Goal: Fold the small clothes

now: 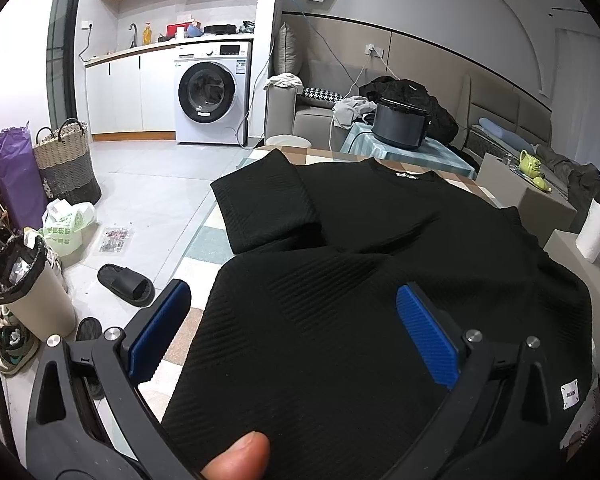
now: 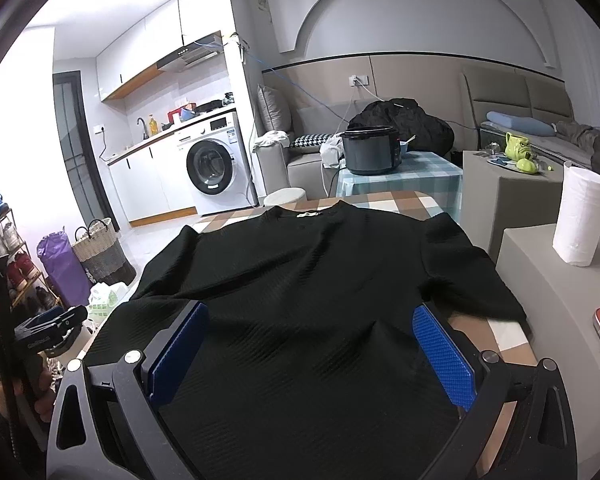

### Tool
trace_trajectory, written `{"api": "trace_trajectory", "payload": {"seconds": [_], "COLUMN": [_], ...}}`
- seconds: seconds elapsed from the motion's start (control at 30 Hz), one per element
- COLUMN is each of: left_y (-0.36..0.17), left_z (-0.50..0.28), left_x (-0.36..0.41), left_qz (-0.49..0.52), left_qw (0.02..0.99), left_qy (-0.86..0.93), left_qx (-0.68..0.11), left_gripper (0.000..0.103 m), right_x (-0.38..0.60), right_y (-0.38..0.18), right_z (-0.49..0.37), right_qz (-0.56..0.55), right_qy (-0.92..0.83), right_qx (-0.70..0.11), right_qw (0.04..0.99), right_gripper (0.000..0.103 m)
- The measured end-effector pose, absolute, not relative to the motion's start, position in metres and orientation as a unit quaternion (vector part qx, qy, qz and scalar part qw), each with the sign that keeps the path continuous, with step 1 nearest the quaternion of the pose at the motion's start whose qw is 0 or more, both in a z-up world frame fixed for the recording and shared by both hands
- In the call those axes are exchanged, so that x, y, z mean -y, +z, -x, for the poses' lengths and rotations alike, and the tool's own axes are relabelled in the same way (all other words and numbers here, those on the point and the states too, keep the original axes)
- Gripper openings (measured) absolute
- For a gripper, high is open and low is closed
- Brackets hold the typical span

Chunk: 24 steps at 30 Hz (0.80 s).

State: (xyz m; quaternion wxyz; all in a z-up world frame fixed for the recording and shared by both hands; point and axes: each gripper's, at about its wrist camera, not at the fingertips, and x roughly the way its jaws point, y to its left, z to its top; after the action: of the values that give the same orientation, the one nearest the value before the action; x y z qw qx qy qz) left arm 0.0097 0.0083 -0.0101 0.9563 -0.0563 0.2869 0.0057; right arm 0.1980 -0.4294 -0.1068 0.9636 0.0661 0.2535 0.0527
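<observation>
Two claws hang wide open over a black shirt (image 2: 300, 280) lying flat on the checked desk (image 2: 396, 202): the left claw (image 1: 292, 328) near its left side, the right claw (image 2: 312, 344) over its bottom part. A paper roll (image 2: 580, 216) stands beside the desk, and a cooker (image 2: 370, 150) sits behind.

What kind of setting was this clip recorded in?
Most likely a small lived-in flat: a white front-loading washing machine under a kitchen counter, a grey sofa, and a black ribbed T-shirt on a checked table.
</observation>
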Motion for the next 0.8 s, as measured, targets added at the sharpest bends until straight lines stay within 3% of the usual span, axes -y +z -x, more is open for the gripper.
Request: {"api": "trace_trajectory", "payload": {"seconds": [0.8], "left_y": [-0.004], "left_z": [-0.012], "left_x": [-0.004], "left_qz": [0.051], "left_qw": [0.957], "left_qy": [0.010], "left_qx": [-0.285], "left_gripper": [0.102], "right_x": [0.438], "right_y": [-0.103], "right_z": [-0.204], "right_qz": [-0.072], "right_qy": [0.045], "right_qx": [-0.251], "right_qw": [0.964], "right_gripper": [0.103]}}
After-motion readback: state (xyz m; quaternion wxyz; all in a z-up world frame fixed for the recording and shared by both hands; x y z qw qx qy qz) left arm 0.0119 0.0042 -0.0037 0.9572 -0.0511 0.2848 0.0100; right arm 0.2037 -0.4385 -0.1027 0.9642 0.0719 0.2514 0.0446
